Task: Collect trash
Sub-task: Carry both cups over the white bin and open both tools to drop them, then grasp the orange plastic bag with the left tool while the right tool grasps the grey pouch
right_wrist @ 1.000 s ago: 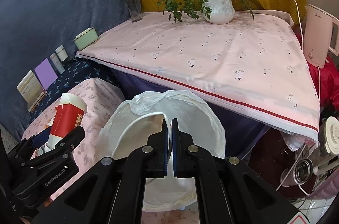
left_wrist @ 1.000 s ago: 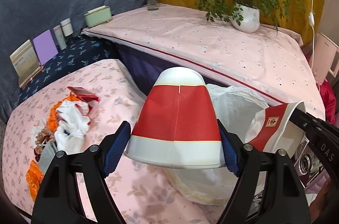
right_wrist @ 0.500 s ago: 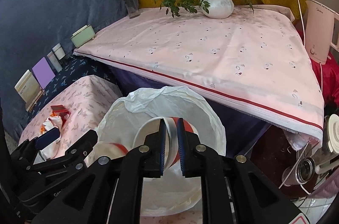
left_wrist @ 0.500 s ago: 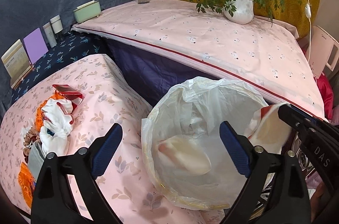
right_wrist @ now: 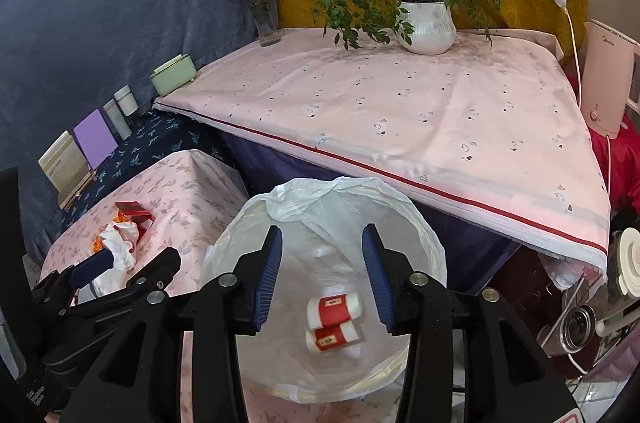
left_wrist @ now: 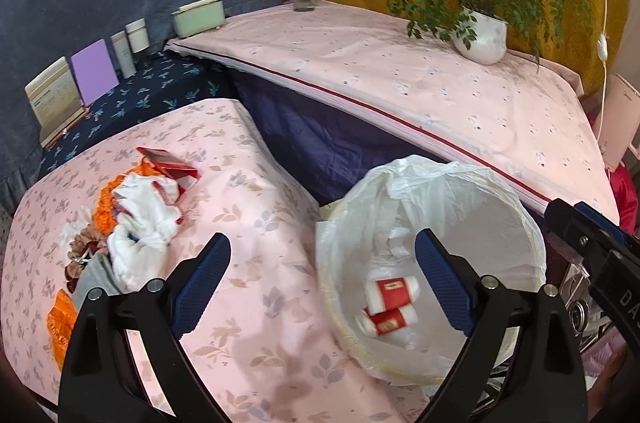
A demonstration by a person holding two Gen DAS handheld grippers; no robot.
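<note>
Two red-and-white paper cups (left_wrist: 391, 290) (right_wrist: 334, 305) lie on their sides at the bottom of the bin, which is lined with a white bag (left_wrist: 500, 207) (right_wrist: 420, 235). My left gripper (left_wrist: 322, 251) stands wide open and empty over the bin's left rim and the table edge. Above the bin mouth my right gripper (right_wrist: 322, 243) has its jaws opening with nothing between them. A trash pile (left_wrist: 140, 219) (right_wrist: 120, 239) of white tissue, orange wrappers and a red packet (left_wrist: 168, 163) lies on the pink floral table (left_wrist: 256, 207) to the left.
Behind the bin is a higher table with a pink cloth (right_wrist: 400, 111), bearing a potted plant (right_wrist: 426, 27), a flower vase (right_wrist: 266, 19) and a green box (right_wrist: 174, 79). A kettle (right_wrist: 608, 83) stands at the right. Books and bottles (left_wrist: 92, 75) line the dark shelf at the left.
The left gripper opened and let go of its cup, which dropped into the bin. The right gripper opened from shut on the second cup's rim, and that cup now lies beside the first.
</note>
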